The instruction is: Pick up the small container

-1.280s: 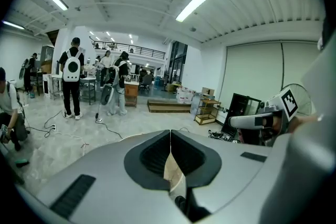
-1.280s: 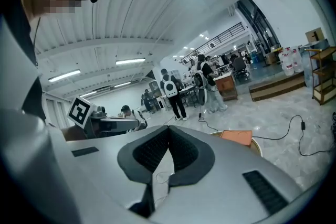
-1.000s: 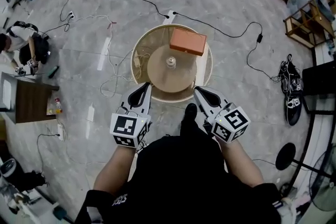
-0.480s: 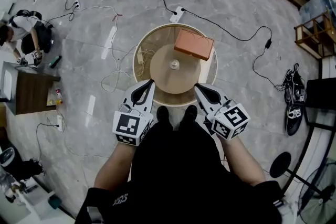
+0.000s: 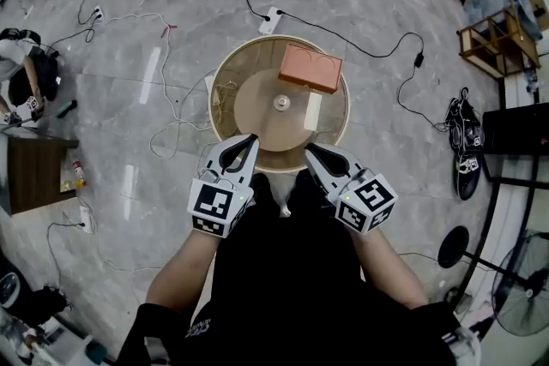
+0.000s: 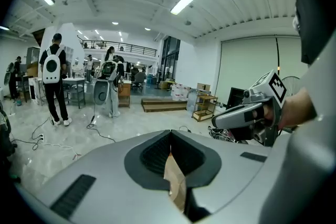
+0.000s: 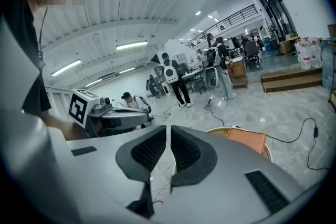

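The small container (image 5: pixel 280 103), a pale little pot, stands at the middle of a tan disc on the round table (image 5: pixel 221 81). Both grippers hover over the table's near rim, short of the pot. My left gripper (image 5: pixel 250 138) (image 6: pixel 169 134) is shut and empty, with the tips meeting. My right gripper (image 5: pixel 310 148) (image 7: pixel 168 127) has just been opening. Its jaws stand a thin slit apart with nothing between them. The pot is hidden behind the jaws in both gripper views.
An orange box (image 5: pixel 310 68) (image 7: pixel 245 140) lies on the table's far right, with a white slip (image 5: pixel 313 111) in front of it. Cables and a power strip (image 5: pixel 268 15) trail over the marble floor. Shoes (image 5: pixel 463 152) lie to the right, and people (image 6: pixel 54 78) stand far off.
Both grippers have come down and slightly closer together over the table's near rim. The head view has shifted a little.
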`<state>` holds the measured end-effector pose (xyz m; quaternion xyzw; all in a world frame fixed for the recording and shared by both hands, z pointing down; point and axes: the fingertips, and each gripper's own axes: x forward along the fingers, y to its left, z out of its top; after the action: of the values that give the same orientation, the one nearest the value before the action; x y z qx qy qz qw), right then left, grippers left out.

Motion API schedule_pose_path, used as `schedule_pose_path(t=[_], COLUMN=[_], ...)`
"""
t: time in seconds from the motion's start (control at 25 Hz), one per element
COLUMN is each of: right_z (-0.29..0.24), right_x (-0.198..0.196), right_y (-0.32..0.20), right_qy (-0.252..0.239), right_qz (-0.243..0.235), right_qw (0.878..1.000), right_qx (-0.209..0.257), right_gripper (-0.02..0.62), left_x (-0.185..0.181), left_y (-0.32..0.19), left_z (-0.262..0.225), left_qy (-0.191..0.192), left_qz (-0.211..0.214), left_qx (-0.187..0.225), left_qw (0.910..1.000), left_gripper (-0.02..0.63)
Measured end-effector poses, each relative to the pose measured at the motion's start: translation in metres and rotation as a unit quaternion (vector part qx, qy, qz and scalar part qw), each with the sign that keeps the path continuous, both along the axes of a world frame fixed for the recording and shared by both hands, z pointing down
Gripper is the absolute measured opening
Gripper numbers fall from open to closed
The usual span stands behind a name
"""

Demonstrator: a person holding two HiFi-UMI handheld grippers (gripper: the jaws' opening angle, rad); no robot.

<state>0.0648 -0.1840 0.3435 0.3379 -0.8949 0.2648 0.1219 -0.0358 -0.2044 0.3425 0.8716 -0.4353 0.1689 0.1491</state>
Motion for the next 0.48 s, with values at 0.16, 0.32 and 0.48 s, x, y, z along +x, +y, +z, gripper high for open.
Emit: schedule_pose_path(t=[0.16, 0.32, 0.48], right_z=[0.017, 0.047, 0.085], right_x=[-0.013, -0.005, 0.003], right_y=[0.006, -0.004, -0.037], right_qy=[0.011, 0.018, 0.019], right_qz=[-0.001, 0.008, 0.018], right_qw=[1.0, 0.999, 0.998], right_qx=[-0.024, -0.045, -0.054], right_gripper=[0.043, 0.043, 0.043], left_x=[-0.009, -0.002, 0.002], left_y=[-0.013, -0.028, -0.051], left_z=[0.021, 0.042, 0.073], left_qy=[0.016, 0.034, 0.035], left_qz=[-0.001, 0.013, 0.015], left_qx=[-0.016, -0.026, -0.034], left_qw=[0.9997, 0.999, 0.9987], left_gripper=[0.017, 0.017, 0.018])
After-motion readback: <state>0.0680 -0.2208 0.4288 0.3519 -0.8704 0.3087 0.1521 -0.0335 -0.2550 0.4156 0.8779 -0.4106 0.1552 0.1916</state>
